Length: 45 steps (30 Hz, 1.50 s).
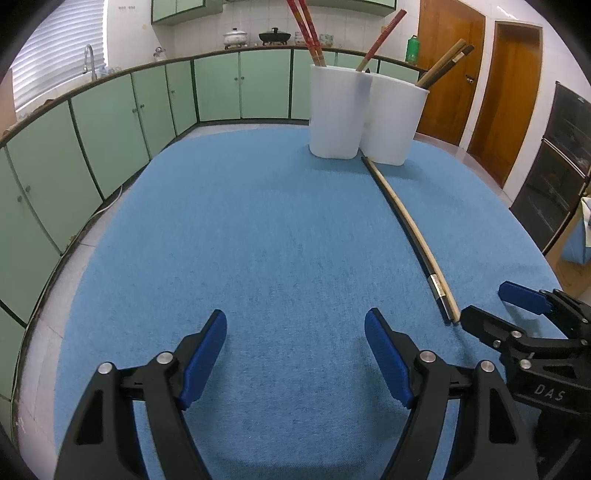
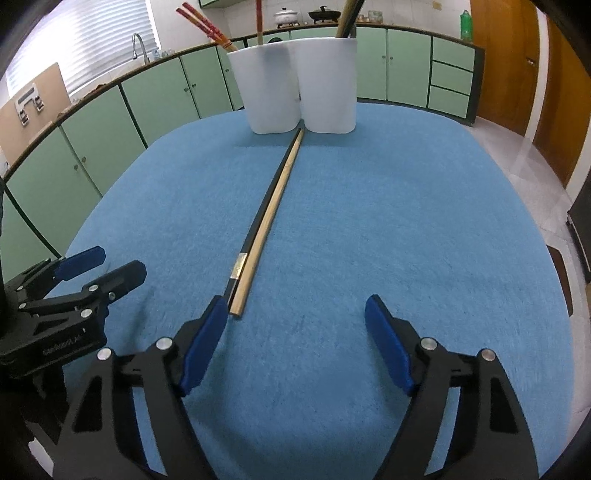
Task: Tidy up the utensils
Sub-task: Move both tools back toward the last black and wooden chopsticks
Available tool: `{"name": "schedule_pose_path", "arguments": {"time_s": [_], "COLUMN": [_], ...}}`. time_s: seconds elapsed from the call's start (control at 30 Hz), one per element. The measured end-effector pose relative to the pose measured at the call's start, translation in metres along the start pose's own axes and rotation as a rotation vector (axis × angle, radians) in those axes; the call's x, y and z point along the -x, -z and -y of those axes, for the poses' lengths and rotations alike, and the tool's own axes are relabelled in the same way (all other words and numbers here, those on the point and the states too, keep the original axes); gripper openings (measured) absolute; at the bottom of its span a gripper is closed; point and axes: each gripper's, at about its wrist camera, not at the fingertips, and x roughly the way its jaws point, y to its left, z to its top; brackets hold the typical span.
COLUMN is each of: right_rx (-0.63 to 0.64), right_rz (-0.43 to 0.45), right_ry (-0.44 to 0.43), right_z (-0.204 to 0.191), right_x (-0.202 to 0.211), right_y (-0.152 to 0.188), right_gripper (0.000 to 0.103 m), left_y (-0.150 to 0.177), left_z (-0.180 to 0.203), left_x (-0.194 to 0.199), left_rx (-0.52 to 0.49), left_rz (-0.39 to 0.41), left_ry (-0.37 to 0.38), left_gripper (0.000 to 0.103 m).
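Two chopsticks lie side by side on the blue table: a light wooden one [image 2: 271, 210] and a black one with a silver band [image 2: 255, 225]. They also show in the left wrist view [image 1: 410, 236]. Their far tips reach two white holders [image 2: 295, 85] [image 1: 364, 114]. The left holder [image 1: 334, 110] has red chopsticks [image 1: 308, 31]; the right holder [image 1: 393, 118] has dark and brown ones [image 1: 445, 62]. My left gripper [image 1: 295, 354] is open and empty, left of the pair. My right gripper [image 2: 295, 343] is open and empty, its left fingertip [image 2: 216, 317] beside the near ends.
The blue cloth covers the table [image 1: 240, 240]. Green cabinets [image 1: 110, 122] with a sink tap [image 1: 88, 59] line the far wall. Wooden doors [image 1: 480, 81] and a dark oven [image 1: 557, 158] stand at the right. Each gripper shows in the other's view [image 1: 517, 314] [image 2: 99, 273].
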Motion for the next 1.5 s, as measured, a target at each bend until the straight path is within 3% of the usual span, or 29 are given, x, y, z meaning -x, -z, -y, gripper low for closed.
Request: {"name": "schedule_pose_path", "arguments": {"time_s": [0.37,0.5,0.63,0.83,1.0,1.2,1.5], "right_rx": [-0.001,-0.025,-0.025,0.001,0.02,0.041,-0.016], "right_rz": [-0.004,0.012,0.012,0.009,0.003,-0.007,0.01], "right_ry": [0.071,0.052,-0.023,-0.026,-0.011,-0.014,-0.011], "right_z": [0.005,0.015,0.012,0.004,-0.004,-0.011,0.011], "right_x": [-0.001,0.006,0.008,0.005,0.001,-0.003,0.009], "right_y": [-0.001,0.004,0.01,0.006,0.004,0.001,0.009], "right_gripper": [0.071,0.07,0.059,0.04,0.034,0.007,0.006], "left_y": [0.0,0.0,0.0,0.001,0.001,0.001,0.001], "left_z": [-0.001,-0.001,-0.001,-0.001,-0.001,0.001,0.01], "left_x": [-0.003,-0.004,-0.003,-0.004,-0.003,-0.004,-0.003], "left_rx": [0.0,0.004,0.004,0.011,0.01,0.011,0.009], "left_rz": [-0.012,-0.016,-0.014,-0.015,-0.016,-0.017,-0.017], "left_ry": [0.003,0.002,0.0,-0.001,-0.002,0.005,0.024], "left_gripper": [0.076,0.076,0.076,0.076,0.076,0.076,0.076]}}
